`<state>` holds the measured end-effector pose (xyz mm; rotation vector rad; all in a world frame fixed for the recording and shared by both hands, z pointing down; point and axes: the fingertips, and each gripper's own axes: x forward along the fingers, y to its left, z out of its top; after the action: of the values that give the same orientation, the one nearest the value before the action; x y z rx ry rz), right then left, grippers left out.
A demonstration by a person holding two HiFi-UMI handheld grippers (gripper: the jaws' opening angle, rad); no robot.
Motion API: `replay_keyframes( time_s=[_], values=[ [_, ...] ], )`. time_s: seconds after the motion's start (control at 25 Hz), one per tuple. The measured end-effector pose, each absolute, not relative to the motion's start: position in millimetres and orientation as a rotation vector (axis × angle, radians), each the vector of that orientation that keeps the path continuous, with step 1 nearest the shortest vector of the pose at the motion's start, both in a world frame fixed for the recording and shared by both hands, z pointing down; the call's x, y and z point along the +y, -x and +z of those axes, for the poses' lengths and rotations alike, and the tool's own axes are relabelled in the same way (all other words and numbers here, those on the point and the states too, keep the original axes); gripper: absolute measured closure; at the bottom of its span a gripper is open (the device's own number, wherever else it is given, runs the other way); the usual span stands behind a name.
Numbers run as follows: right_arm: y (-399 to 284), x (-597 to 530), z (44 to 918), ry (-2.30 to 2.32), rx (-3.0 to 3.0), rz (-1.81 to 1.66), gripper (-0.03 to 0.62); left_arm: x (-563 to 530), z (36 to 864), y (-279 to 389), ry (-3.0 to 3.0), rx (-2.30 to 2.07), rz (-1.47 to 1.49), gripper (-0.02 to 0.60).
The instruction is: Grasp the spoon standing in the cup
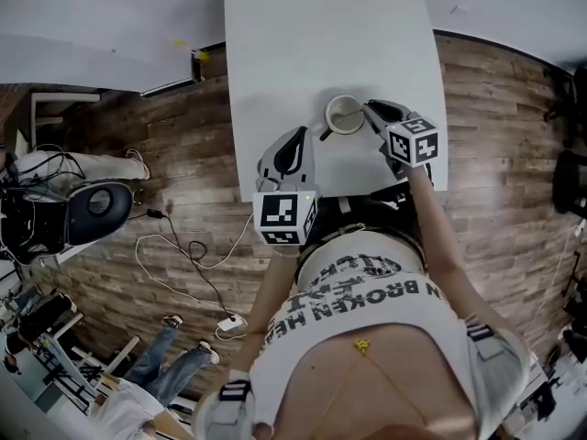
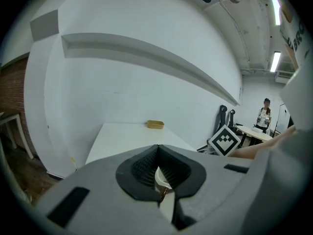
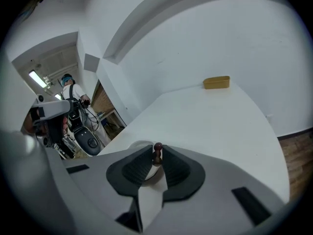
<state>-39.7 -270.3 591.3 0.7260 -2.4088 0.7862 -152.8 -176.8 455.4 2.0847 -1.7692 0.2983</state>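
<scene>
A white cup (image 1: 345, 115) stands near the front edge of the white table (image 1: 303, 44). The spoon (image 3: 157, 153) stands in it, its brown knobbed handle upright between my right gripper's pads. My right gripper (image 1: 374, 115) reaches the cup from the right, and in the right gripper view this gripper (image 3: 156, 160) is shut on the handle, with the cup's rim (image 3: 139, 146) just behind. My left gripper (image 1: 295, 145) lies on the table left of the cup, apart from it. Seen in its own view, the left gripper (image 2: 157, 148) is shut and holds nothing; part of the cup (image 2: 162, 180) shows below the tips.
A small tan box (image 3: 216, 82) sits at the table's far end by the white wall. Cables (image 1: 183, 246) lie on the wooden floor to the left, beside a stool (image 1: 96, 209) and a seated person's legs (image 1: 174, 356). Another person (image 2: 265, 114) stands far off.
</scene>
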Motion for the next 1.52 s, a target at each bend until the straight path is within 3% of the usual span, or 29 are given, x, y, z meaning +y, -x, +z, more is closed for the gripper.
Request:
replay_keyframes(
  time_s=[0.8, 1.52],
  values=[
    [34.5, -253.1, 565.2, -0.626, -2.462, 0.651, 0.553, -176.8, 446.0, 129.3, -2.134, -1.757, 0.285, 0.586],
    [27.9, -240.2, 471.9, -0.641, -2.645, 0.452, 0.553, -174.2, 428.5, 117.6, -2.203, -1.744, 0.253, 0.586]
  ],
)
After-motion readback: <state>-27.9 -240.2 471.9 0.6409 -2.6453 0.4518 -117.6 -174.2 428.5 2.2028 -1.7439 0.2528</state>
